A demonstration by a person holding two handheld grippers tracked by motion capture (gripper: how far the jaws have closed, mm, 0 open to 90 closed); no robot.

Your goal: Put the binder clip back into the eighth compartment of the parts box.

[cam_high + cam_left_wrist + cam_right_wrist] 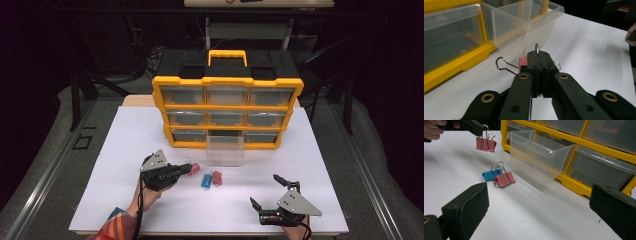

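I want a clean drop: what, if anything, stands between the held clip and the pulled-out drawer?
Nothing visible. The left gripper holds the red clip above bare table, with the open clear drawer just beyond it.

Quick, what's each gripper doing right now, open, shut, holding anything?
Left gripper: shut on the wire handle of a red binder clip, lifted off the table.
Right gripper: open, holding nothing.

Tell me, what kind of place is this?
Probably a lab or workshop bench: a yellow parts organiser stands on a white table, with cables and dark frames behind, and a person works hand-held grippers.
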